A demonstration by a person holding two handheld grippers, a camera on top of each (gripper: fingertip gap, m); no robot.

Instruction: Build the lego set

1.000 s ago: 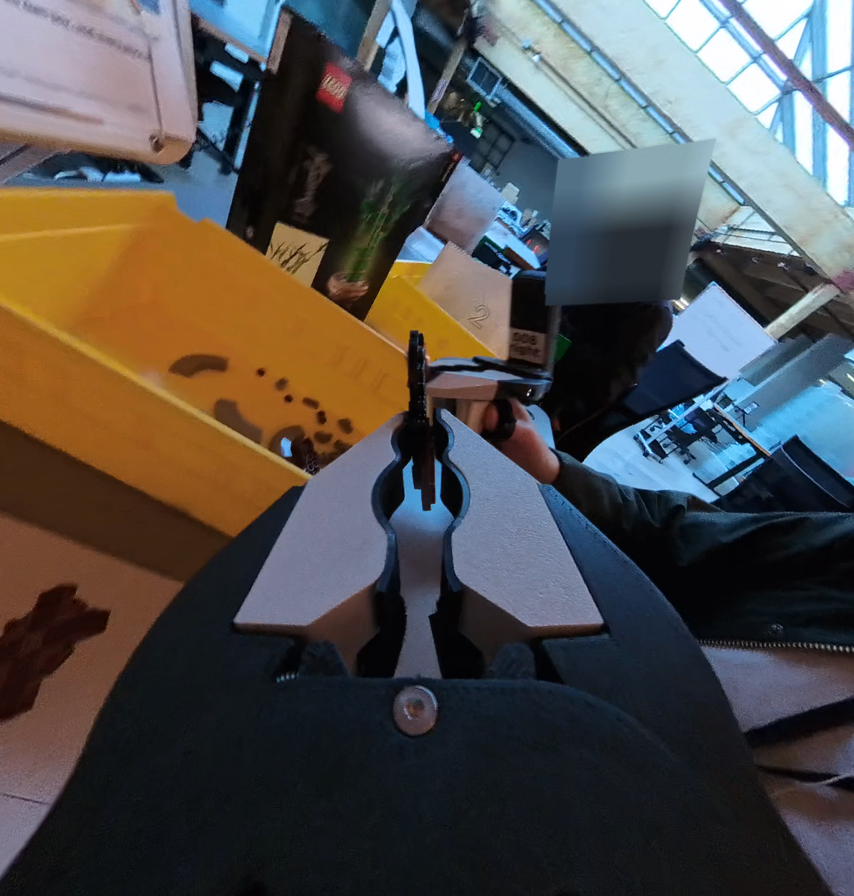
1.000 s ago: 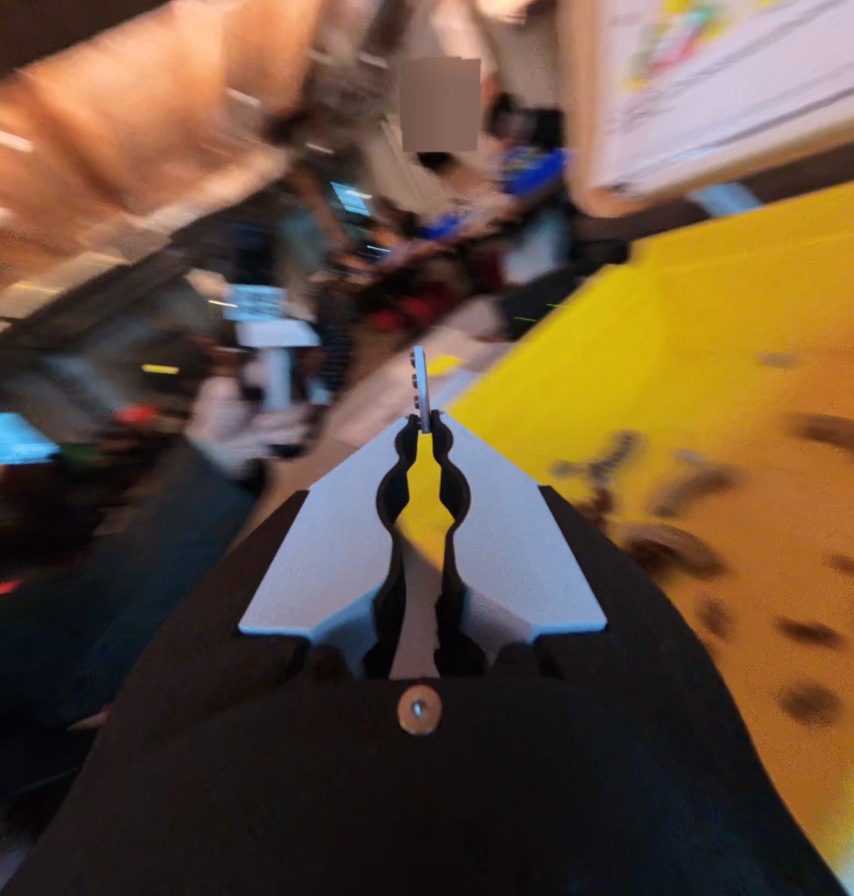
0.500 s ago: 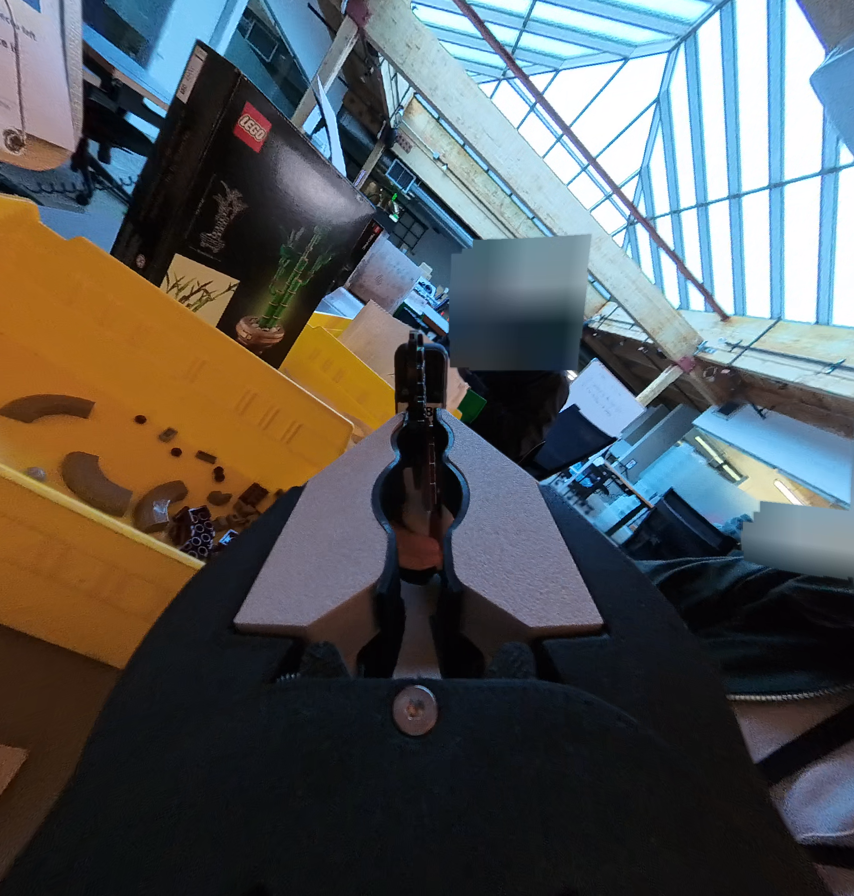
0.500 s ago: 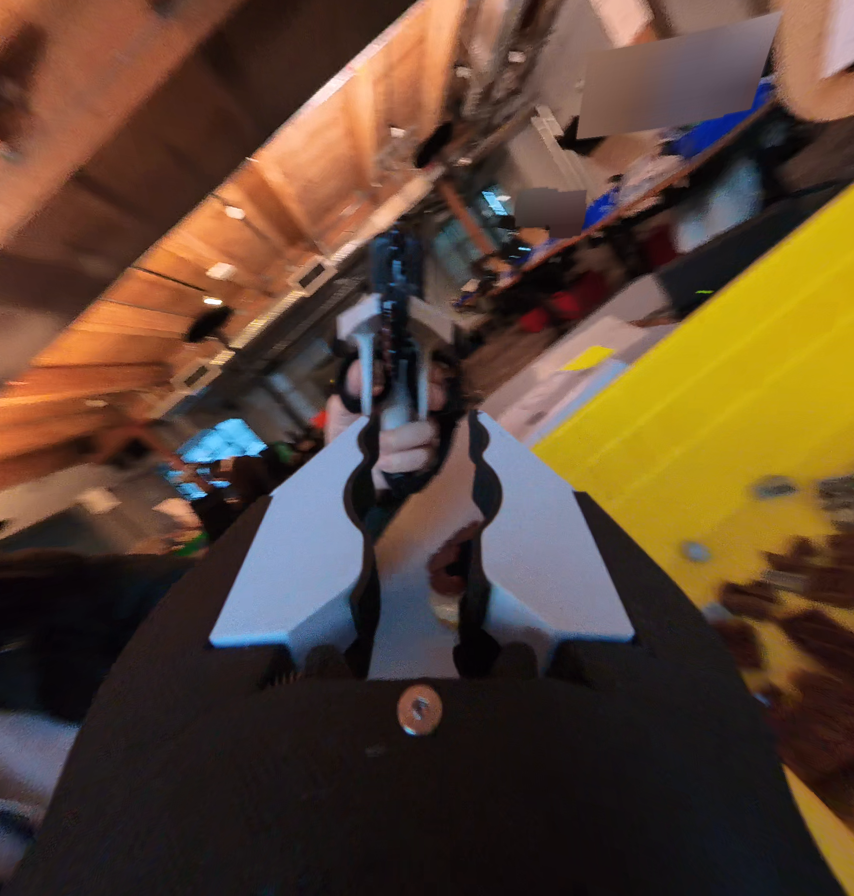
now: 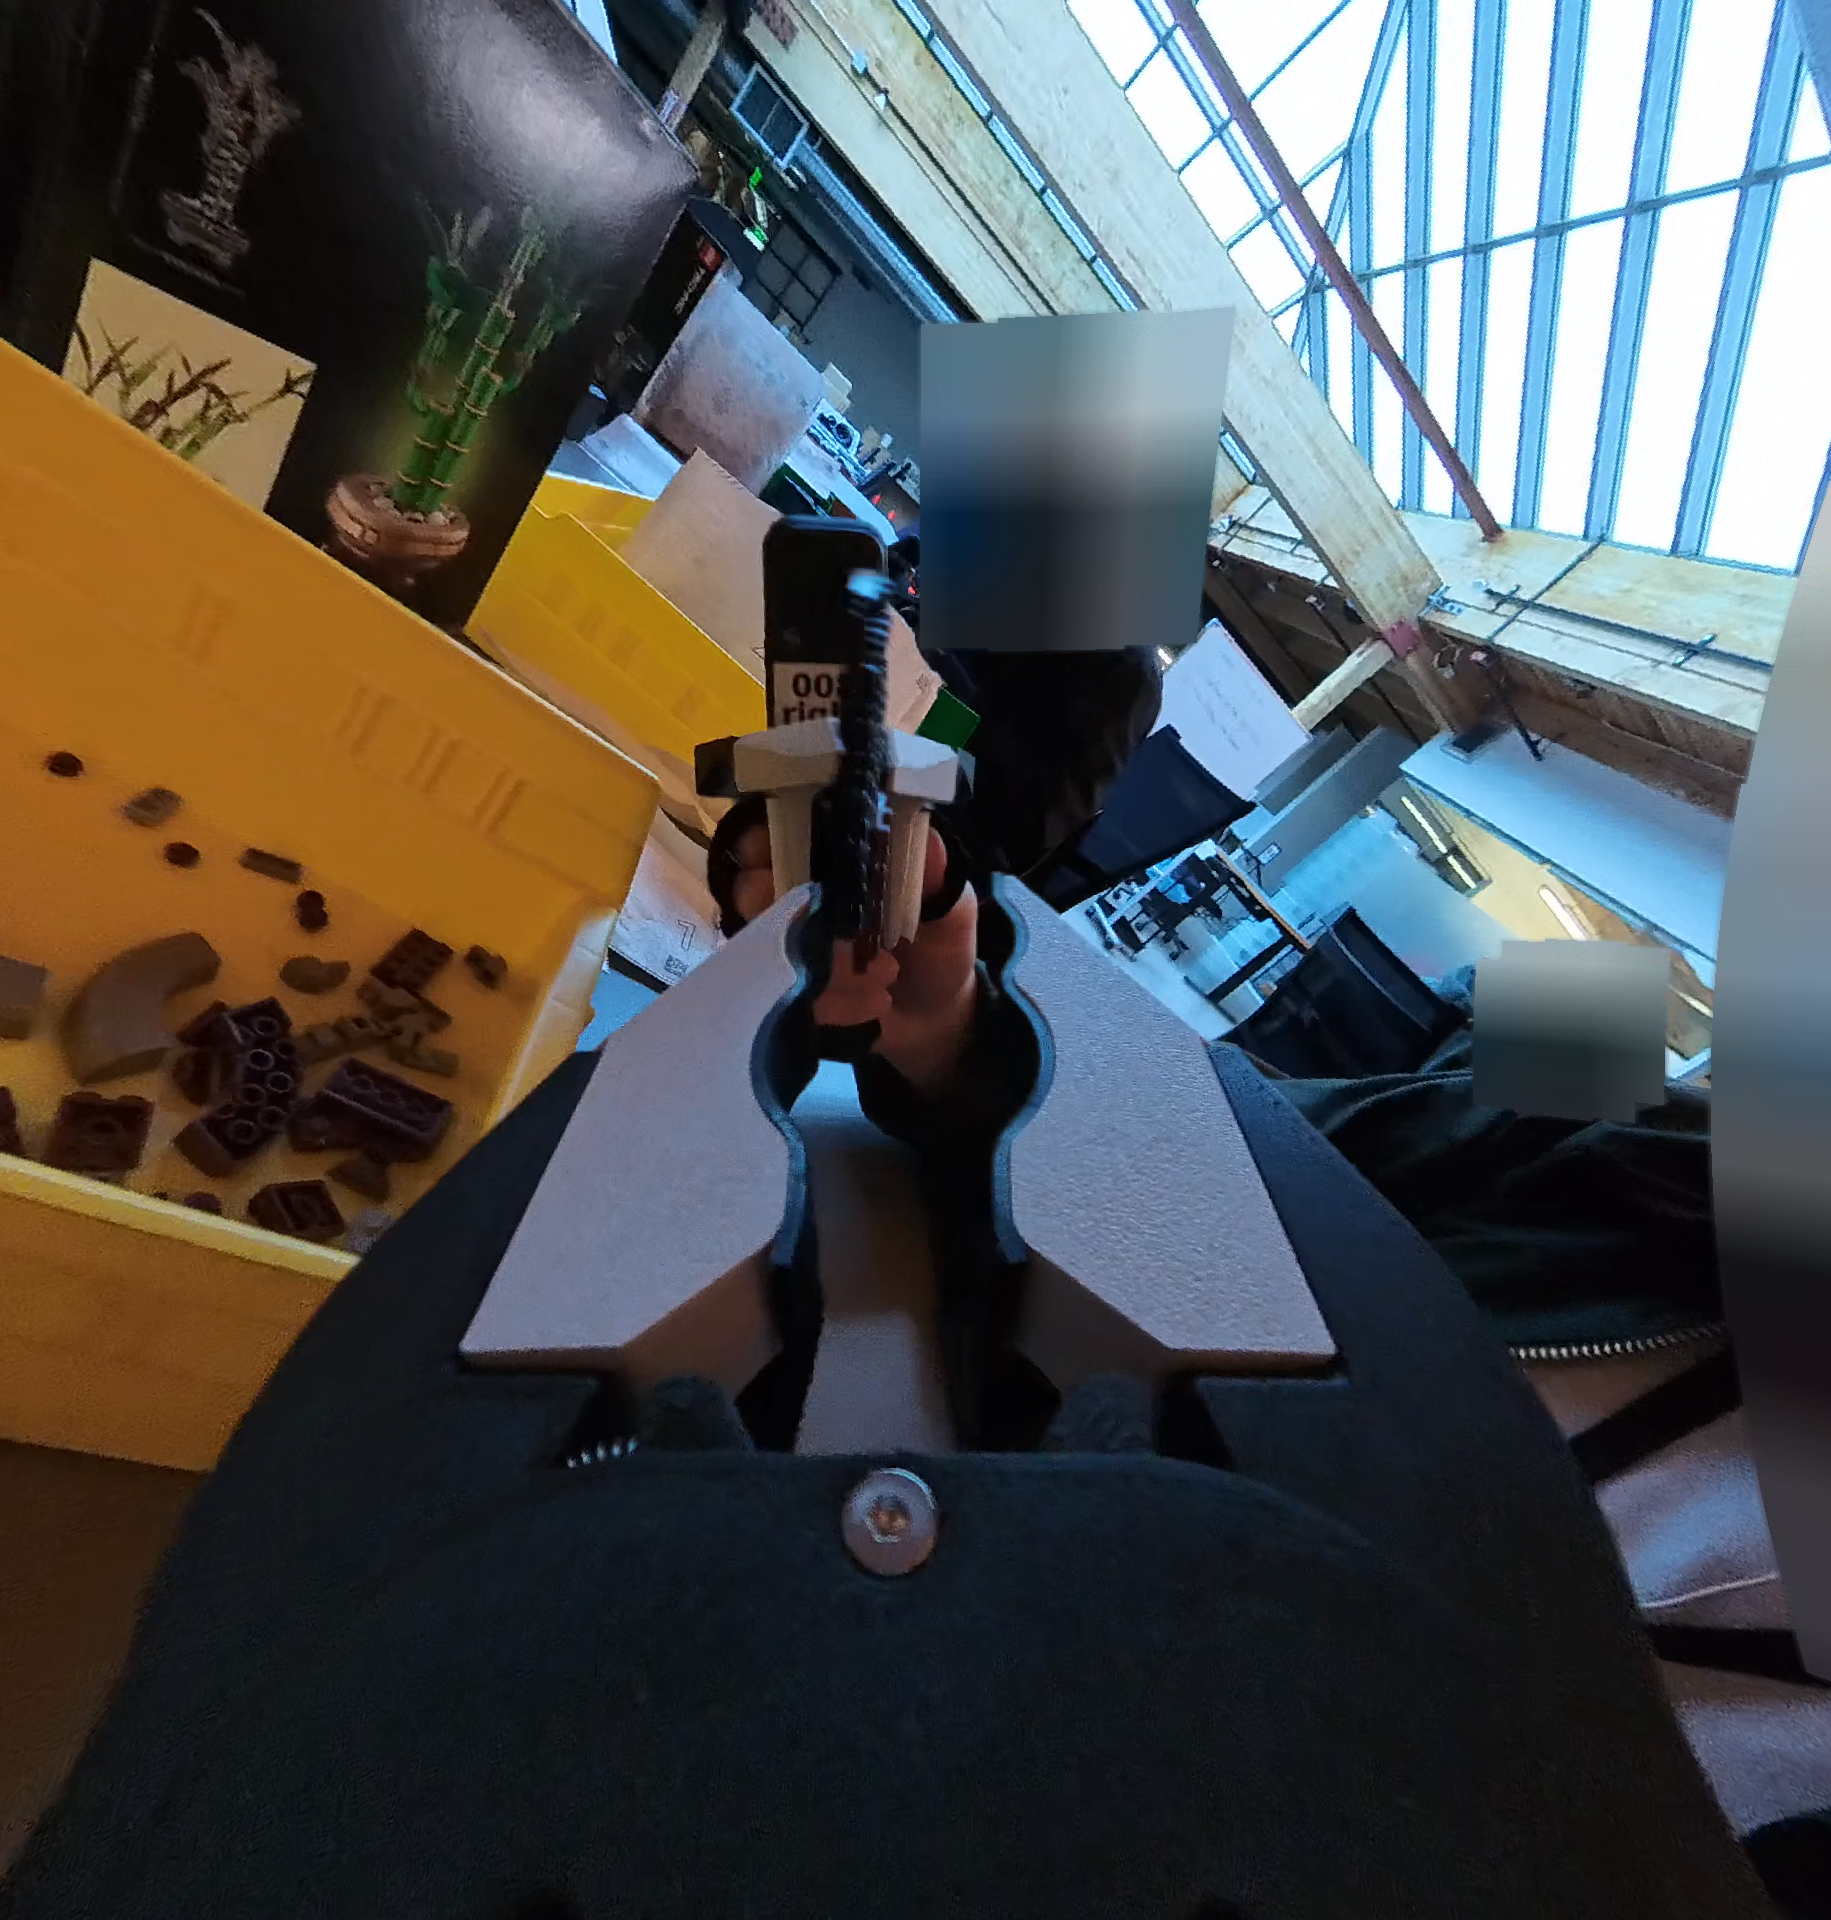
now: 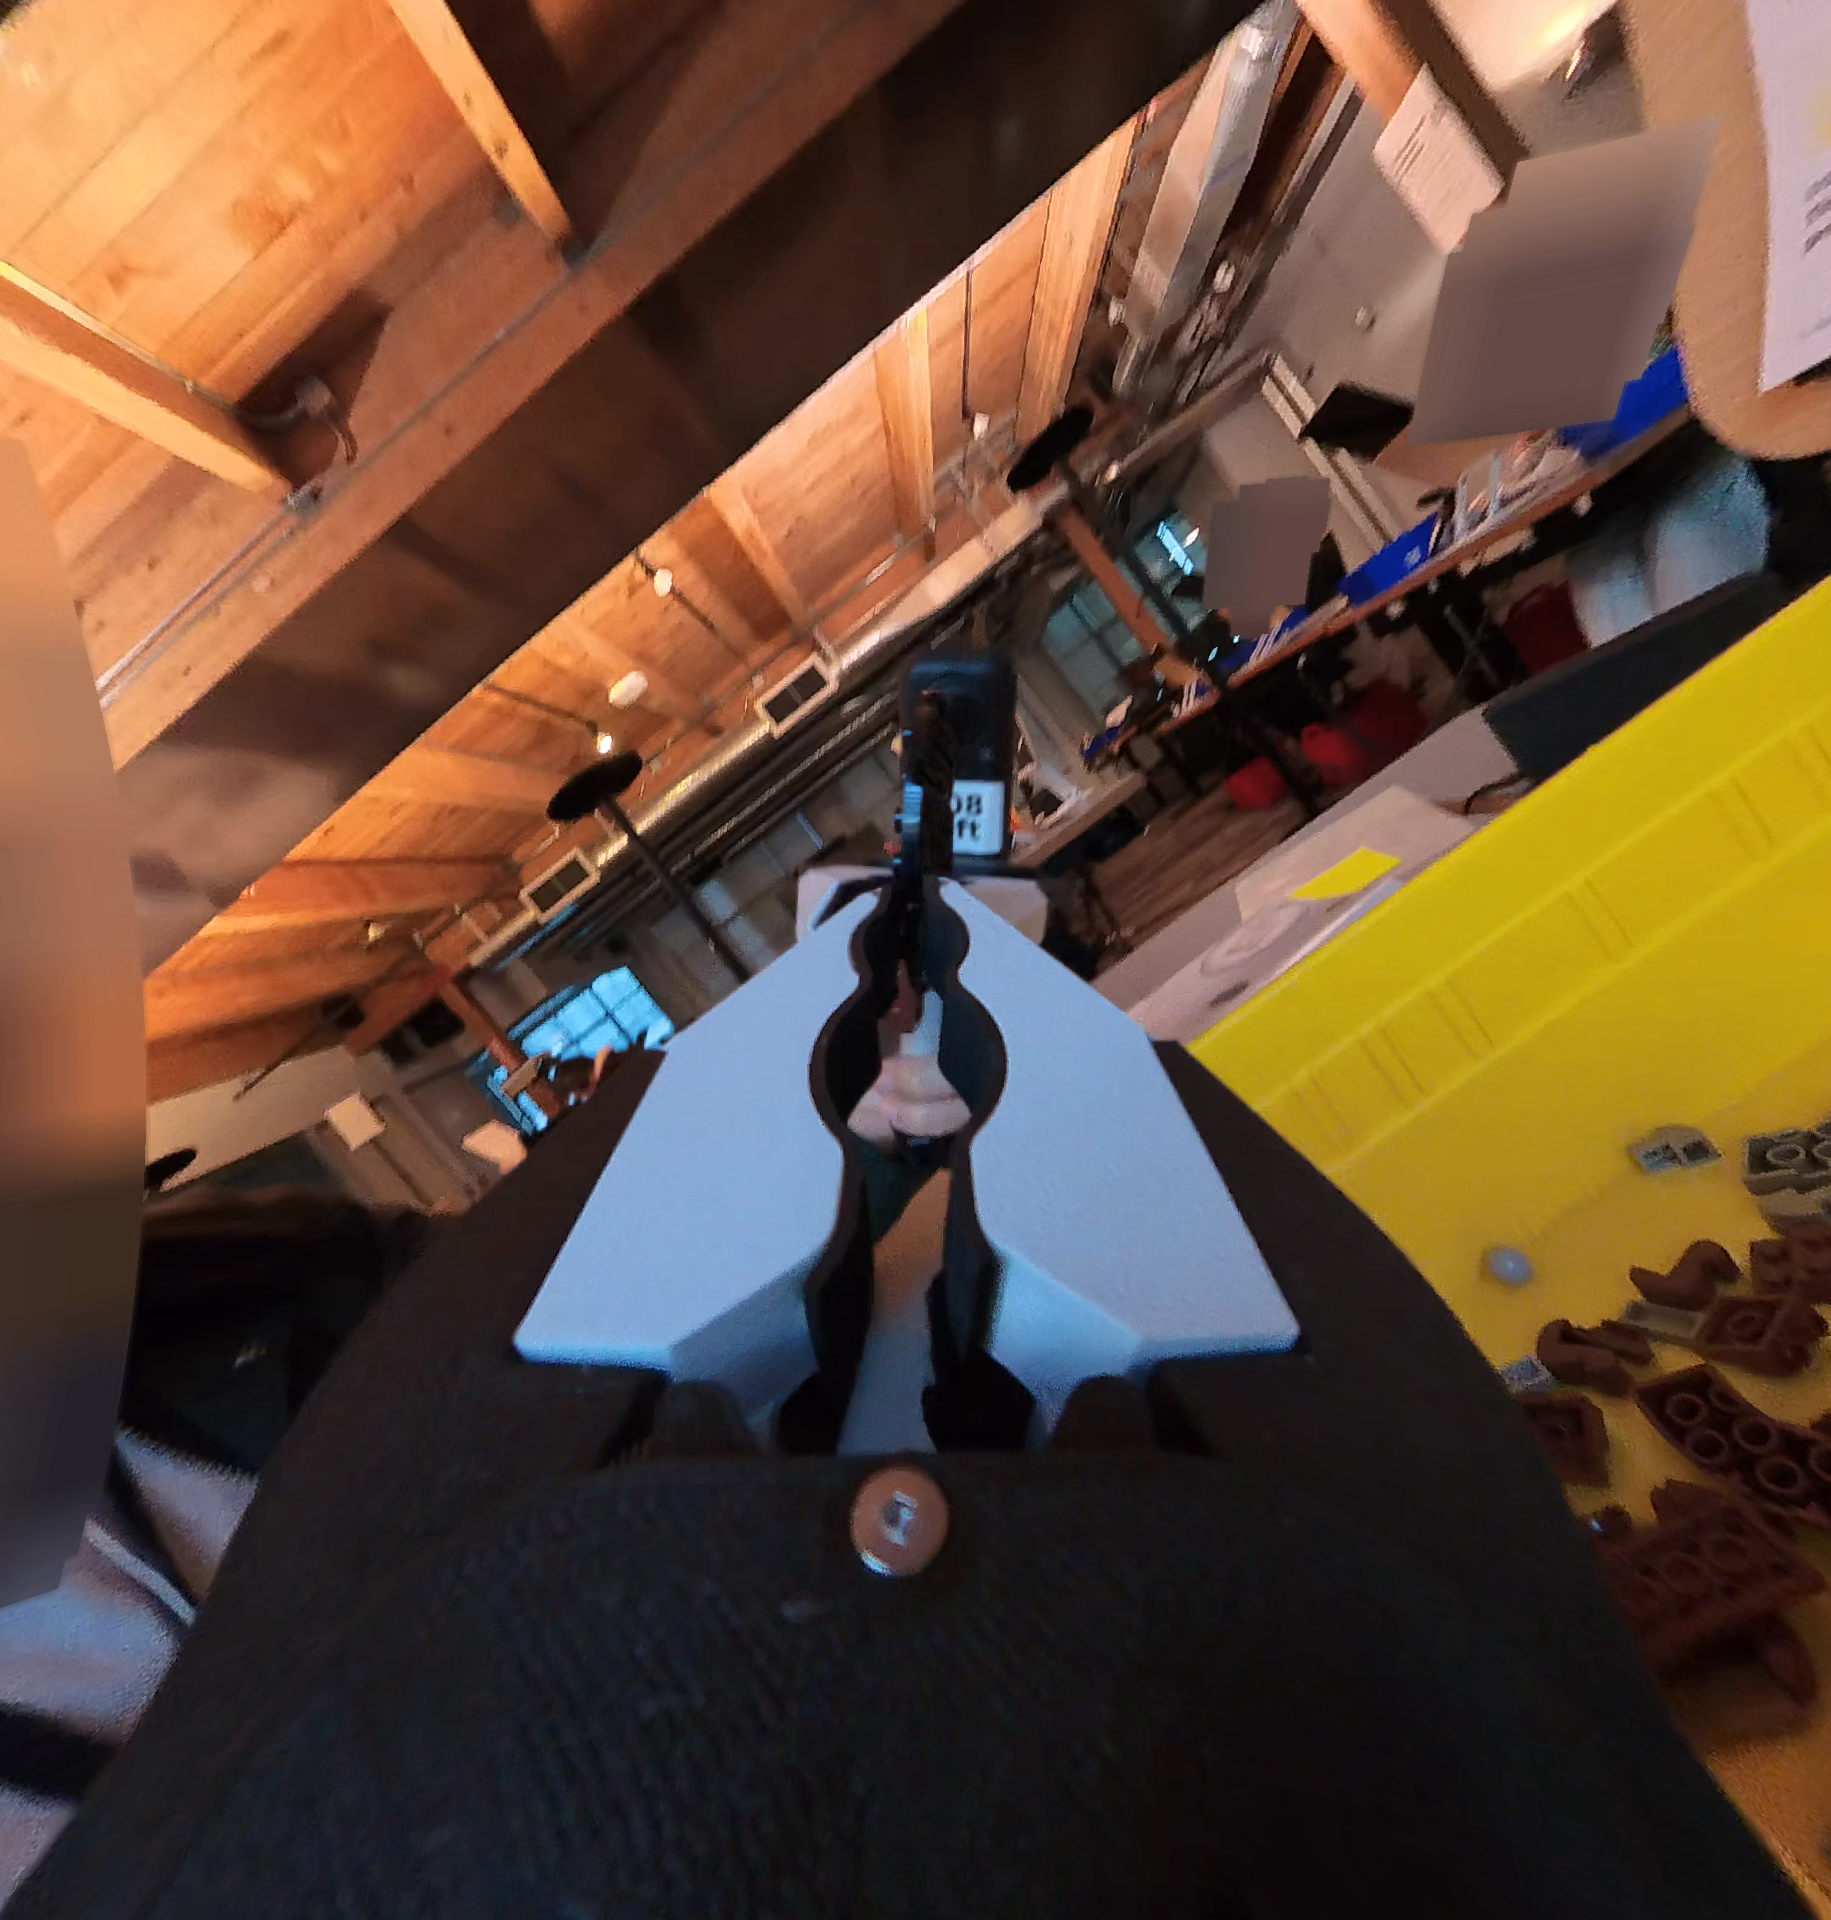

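The two tools face each other in mid-air beside the yellow bin [image 5: 298,707], raised above its rim. The left tool [image 5: 900,914] stands with its fingers spread wide and nothing between them. Straight ahead of it, the right tool [image 5: 851,831] pinches a thin black lego piece [image 5: 861,769] held edge-on, its studded edge rising well above the fingertips. The right wrist view agrees: the right tool [image 6: 916,914] has its fingers drawn in around the same black piece [image 6: 916,821], which passes through the narrow gap at the tips.

The piece looks like a flat plate or small stack: rigid hard plastic, very light, smooth on its faces and so liable to pivot or slip if only a corner is caught. The sound hold is across the two broad faces, low down near its middle, leaving the studded edge free for mating. Pressing parts together probably needs a firm, square push, since a skewed one would twist the plate in the grip.

Inside the bin lie loose brown bricks [image 5: 256,1101] and curved grey pieces [image 5: 132,1003], more of them at the bin's floor in the right wrist view [image 6: 1742,1351]. Behind the bin stands the dark set box [image 5: 350,260].
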